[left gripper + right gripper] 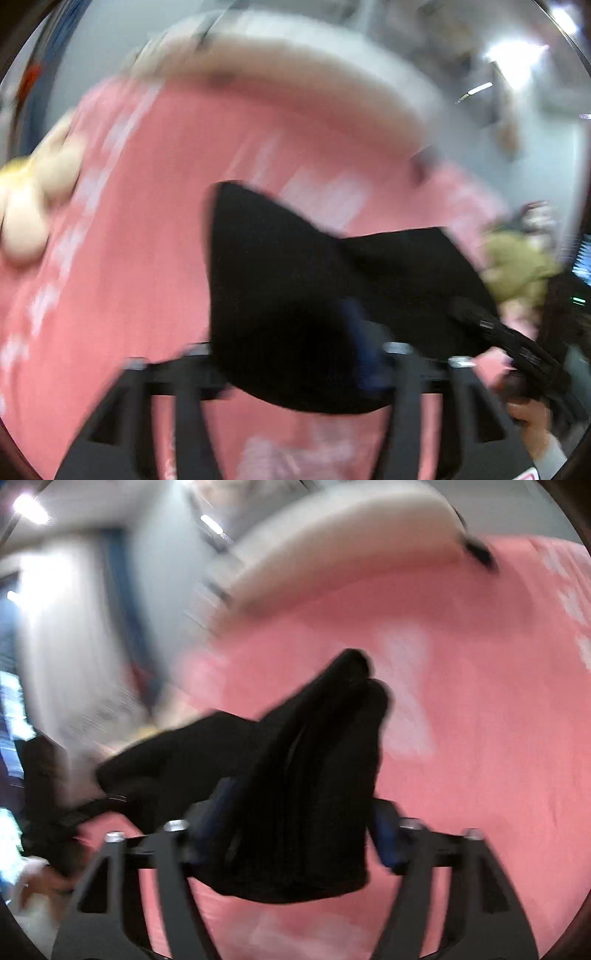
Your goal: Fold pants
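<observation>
The black pants [295, 280] hang in the air above a pink bed sheet [147, 221]. My left gripper [295, 354] is shut on one part of the pants, which drape over its fingers. My right gripper [295, 830] is shut on another bunched part of the pants [317, 760]. The cloth stretches between the two grippers. The right gripper also shows at the right edge of the left wrist view [517, 343], and the left gripper shows at the left of the right wrist view [74, 816]. Both views are blurred by motion.
A pale plush toy [33, 199] lies on the sheet at the left. An olive-green soft thing [517, 266] lies at the right edge of the bed. A white headboard or mattress edge [332, 542] borders the far side of the sheet [480, 701].
</observation>
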`<act>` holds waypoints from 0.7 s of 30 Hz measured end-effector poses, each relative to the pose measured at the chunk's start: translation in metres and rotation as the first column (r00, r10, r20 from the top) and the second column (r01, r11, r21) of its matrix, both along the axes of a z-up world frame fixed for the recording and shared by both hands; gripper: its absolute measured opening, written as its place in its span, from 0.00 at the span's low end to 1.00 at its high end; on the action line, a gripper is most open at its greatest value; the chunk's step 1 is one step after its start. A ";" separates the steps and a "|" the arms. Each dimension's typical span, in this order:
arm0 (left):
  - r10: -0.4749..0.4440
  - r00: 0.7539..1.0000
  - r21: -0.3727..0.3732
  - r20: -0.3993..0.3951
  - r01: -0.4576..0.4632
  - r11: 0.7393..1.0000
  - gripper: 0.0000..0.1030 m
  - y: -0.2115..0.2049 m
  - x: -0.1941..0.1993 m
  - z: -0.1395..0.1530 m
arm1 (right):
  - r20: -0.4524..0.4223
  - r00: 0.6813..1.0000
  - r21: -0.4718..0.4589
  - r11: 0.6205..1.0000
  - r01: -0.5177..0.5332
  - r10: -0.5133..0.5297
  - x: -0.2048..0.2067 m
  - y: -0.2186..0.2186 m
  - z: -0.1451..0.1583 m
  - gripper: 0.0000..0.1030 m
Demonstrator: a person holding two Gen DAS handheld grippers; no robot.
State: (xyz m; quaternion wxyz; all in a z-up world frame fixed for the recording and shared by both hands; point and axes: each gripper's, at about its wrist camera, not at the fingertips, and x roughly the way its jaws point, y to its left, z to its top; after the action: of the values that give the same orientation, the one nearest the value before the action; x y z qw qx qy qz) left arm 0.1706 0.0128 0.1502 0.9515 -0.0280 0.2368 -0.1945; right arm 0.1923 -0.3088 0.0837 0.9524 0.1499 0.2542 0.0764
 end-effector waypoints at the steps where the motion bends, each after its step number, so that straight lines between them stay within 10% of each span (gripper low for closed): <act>1: 0.091 0.995 0.070 -0.032 -0.089 0.994 0.66 -0.001 0.019 -0.027 | -0.082 0.996 -0.028 0.999 0.045 -0.047 0.009 -0.004 -0.025 0.60; 4: 0.254 0.952 0.274 -0.173 -0.201 0.941 0.59 0.005 0.057 -0.096 | -0.099 0.995 0.034 0.999 0.008 -0.005 0.003 -0.009 -0.052 0.44; 10: 0.230 0.938 0.178 -0.260 -0.188 0.966 0.58 0.002 0.078 -0.094 | -0.085 0.986 -0.065 0.987 -0.148 0.142 0.044 0.037 -0.025 0.21; 15: 0.237 0.925 0.256 -0.297 -0.162 0.953 0.63 -0.032 0.103 -0.123 | -0.241 0.964 -0.147 0.977 -0.154 0.116 0.090 0.042 -0.077 0.21; 17: 0.262 0.905 0.306 -0.335 -0.158 0.939 0.67 -0.038 0.115 -0.146 | -0.270 0.961 -0.134 0.986 -0.101 0.062 0.099 0.021 -0.096 0.00; 21: 0.257 0.910 0.276 -0.326 -0.169 0.946 0.71 -0.033 0.113 -0.144 | -0.201 0.977 -0.039 0.996 -0.082 0.073 0.072 0.012 -0.069 0.07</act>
State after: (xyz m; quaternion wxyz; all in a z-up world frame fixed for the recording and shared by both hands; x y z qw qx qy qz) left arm 0.2834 -0.0198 0.0063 0.9043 0.0274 0.4231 -0.0501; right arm 0.2648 -0.2963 0.0147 0.9218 0.1242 0.3556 0.0921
